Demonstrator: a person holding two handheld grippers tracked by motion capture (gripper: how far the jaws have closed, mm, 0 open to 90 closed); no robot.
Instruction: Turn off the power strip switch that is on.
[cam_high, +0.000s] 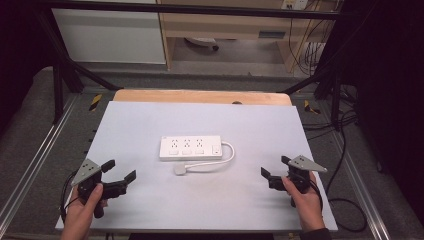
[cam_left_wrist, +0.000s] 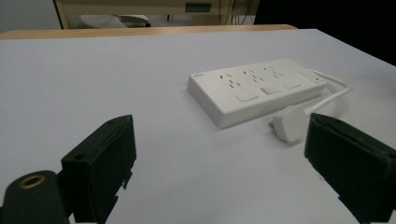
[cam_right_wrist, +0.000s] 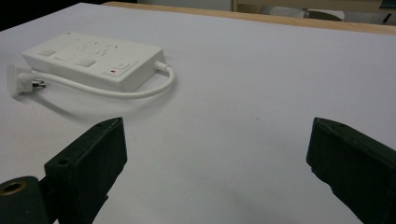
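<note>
From the high view, we judged the work barely begun: the white power strip lay mid-table, its plug loose just in front, and our left gripper and right gripper hung well apart from it near the front edge, jaws wide and empty.

In the left gripper view, bare tabletop lay before the strip.

In the right gripper view, the cord looped near the strip, with open room to its right.

Grey floor, wooden shelving, black frame.
</note>
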